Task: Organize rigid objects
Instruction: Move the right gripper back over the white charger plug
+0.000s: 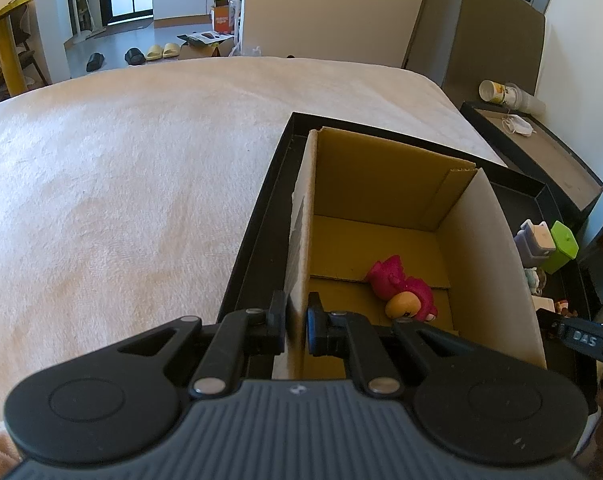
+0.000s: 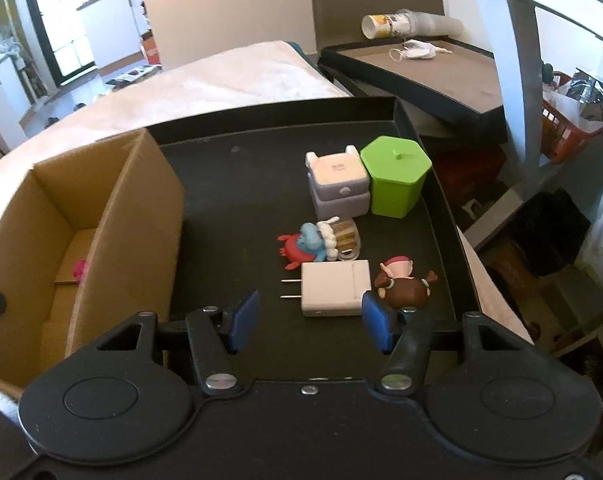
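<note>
— Left claw [image 1: 297, 322]: clenched on the box [image 1: 381, 184] wall, one pad inside, one outside. Why?

— Probably to steady the box while toys go in. Sits in the black tray [image 2: 237, 160], on the bed [image 1: 121, 160].

— Anything in there already?

— One pink toy [image 1: 401, 292], lying on the box floor.

— And the right claw [image 2: 307, 318]?

— Released, jaws spread wide, hovering low over the tray, touching nothing. Lined up roughly with the charger [image 2: 335, 288], prongs pointing left.

— Left to sort?

— Charger, brown figure [image 2: 405, 286] just beside it, red-and-blue toy [image 2: 303, 246], a small clear container [image 2: 345, 240], then the lilac case [image 2: 339, 188] touching the green pot [image 2: 395, 178]. All clustered right of the box, well within reach.

— Likely next?

— Close on the charger, lift, carry left over the wall.
</note>
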Action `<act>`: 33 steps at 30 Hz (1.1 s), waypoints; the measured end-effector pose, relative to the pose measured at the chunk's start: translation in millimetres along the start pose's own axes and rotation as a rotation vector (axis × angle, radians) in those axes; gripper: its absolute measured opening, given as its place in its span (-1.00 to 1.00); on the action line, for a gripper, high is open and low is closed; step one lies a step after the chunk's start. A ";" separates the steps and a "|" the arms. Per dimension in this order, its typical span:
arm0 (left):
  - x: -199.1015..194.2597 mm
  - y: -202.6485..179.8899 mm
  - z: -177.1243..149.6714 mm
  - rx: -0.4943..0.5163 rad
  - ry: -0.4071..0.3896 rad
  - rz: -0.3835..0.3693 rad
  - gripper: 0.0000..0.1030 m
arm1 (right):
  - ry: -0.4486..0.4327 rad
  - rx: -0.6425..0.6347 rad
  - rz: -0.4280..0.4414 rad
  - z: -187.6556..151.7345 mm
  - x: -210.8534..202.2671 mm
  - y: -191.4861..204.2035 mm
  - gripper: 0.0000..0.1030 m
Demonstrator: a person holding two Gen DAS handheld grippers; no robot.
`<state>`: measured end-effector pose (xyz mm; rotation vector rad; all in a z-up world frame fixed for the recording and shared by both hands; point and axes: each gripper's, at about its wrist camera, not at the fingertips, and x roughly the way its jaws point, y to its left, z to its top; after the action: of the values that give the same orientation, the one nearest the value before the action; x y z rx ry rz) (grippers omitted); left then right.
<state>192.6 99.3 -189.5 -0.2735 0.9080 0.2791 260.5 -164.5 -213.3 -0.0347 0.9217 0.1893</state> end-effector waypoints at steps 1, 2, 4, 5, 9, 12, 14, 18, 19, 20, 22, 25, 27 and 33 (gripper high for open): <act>0.3 -0.3 0.3 -0.001 0.000 0.000 -0.83 | 0.003 0.001 -0.010 0.2 3.2 0.0 0.10; 0.4 -0.6 0.2 -0.001 0.000 0.000 -0.83 | 0.010 0.004 -0.021 0.4 7.6 0.0 0.10; 0.5 -0.5 0.0 0.000 -0.001 0.000 -0.83 | 0.026 0.007 -0.036 0.2 16.9 0.1 0.10; 0.6 -0.1 -0.3 -0.001 -0.001 -0.003 -0.83 | 0.034 0.006 -0.045 0.0 21.0 0.6 0.10; 1.0 3.0 -0.1 -0.017 0.002 -0.012 -0.82 | 0.053 0.003 -0.066 -0.8 32.5 0.4 0.11; 1.0 2.1 -0.4 -0.011 0.000 -0.009 -0.82 | 0.051 0.014 -0.067 -0.1 34.7 -1.3 0.18; 1.0 1.1 -0.7 -0.005 -0.002 -0.006 -0.83 | 0.048 0.009 -0.070 0.9 35.2 0.2 0.21; 1.4 0.1 -0.7 -0.004 -0.002 0.000 -0.83 | 0.047 0.005 -0.070 1.1 31.8 3.6 0.27; 1.5 -0.5 -0.8 -0.003 -0.003 0.002 -0.83 | 0.046 0.006 -0.063 1.3 31.2 3.4 0.28; 1.3 -1.6 -0.7 0.000 -0.003 0.005 -0.83 | 0.044 0.003 -0.058 1.6 30.5 4.3 0.33; 0.9 -3.1 -1.0 0.007 -0.007 0.009 -0.83 | 0.036 -0.010 -0.057 2.3 30.7 6.3 0.39; 0.8 -3.6 -1.5 0.009 -0.007 0.014 -0.83 | 0.035 -0.018 -0.063 4.8 34.5 8.0 0.40; 0.8 -3.3 -1.3 0.007 -0.006 0.015 -0.83 | 0.035 -0.020 -0.058 5.8 34.7 9.7 0.43; 0.5 -4.1 -1.5 0.014 -0.007 0.017 -0.83 | 0.029 -0.041 -0.045 9.0 38.0 14.2 0.47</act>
<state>193.1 95.0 -190.3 -0.2521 0.9055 0.2887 287.5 -143.9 -237.3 -0.0968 0.9451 0.1662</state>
